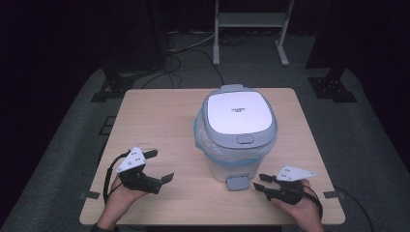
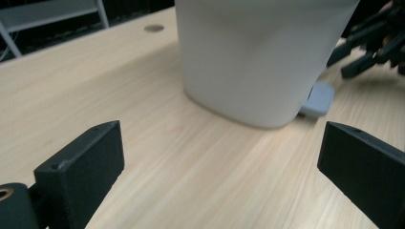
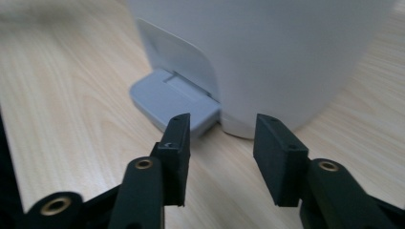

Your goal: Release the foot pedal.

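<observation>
- The left gripper (image 2: 217,176) looks low across the pale wooden counter (image 2: 143,119), its two black jaws rising at the bottom corners and standing wide apart with nothing but bare wood between them.
- Ahead stands the white bin (image 2: 258,57), its rounded lower wall resting on the counter, clear of both jaws.
- A grey pedal (image 2: 317,99) sticks out from the bin's base on the right side.
- Beyond the pedal, at the upper right, the black tips of the right gripper (image 2: 370,45) reach in just above the counter.
- A small round mark (image 2: 154,28) sits in the wood at the far edge.
</observation>
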Demonstrator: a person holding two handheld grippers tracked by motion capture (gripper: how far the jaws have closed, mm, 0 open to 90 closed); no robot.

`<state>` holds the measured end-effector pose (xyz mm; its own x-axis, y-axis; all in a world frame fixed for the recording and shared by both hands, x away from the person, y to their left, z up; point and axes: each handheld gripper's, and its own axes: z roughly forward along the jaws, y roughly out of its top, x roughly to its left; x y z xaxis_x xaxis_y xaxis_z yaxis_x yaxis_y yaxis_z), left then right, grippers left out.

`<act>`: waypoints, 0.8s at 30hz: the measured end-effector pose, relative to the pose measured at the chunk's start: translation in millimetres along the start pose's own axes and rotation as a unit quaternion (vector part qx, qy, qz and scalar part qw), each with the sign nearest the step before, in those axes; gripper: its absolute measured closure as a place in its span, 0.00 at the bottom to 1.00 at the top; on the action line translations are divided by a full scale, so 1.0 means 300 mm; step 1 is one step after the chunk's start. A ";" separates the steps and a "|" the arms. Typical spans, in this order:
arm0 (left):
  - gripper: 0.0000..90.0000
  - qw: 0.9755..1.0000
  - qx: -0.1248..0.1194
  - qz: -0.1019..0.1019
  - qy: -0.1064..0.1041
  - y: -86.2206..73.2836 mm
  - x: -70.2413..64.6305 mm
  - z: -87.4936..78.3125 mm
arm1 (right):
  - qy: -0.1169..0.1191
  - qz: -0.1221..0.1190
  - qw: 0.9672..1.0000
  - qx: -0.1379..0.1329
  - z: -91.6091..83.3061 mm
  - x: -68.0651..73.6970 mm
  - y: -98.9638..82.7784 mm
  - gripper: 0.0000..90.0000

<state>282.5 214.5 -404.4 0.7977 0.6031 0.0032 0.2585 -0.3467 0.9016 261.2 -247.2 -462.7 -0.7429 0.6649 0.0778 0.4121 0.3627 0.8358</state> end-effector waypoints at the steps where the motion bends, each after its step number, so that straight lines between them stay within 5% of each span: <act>1: 0.01 1.000 0.006 0.000 0.001 -0.012 0.001 0.001 | -0.003 0.003 1.000 0.000 -0.003 -0.005 -0.003 0.60; 10: 0.01 0.998 0.056 0.008 0.011 -0.092 -0.007 0.015 | -0.040 0.016 0.999 0.016 -0.027 -0.061 -0.037 0.49; 18: 0.01 0.994 0.108 0.013 0.021 -0.174 -0.010 0.021 | -0.068 0.016 0.997 0.046 -0.032 -0.103 -0.067 0.38; 24: 0.00 0.988 0.152 0.012 0.026 -0.241 0.008 0.037 | -0.079 0.019 0.994 0.069 -0.027 -0.128 -0.089 0.34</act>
<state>271.6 233.1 -474.2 0.7788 0.6251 0.0515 0.3981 -0.5561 0.7296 274.5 -287.9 -483.6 -0.6379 0.7700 0.0118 0.5142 0.4144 0.7509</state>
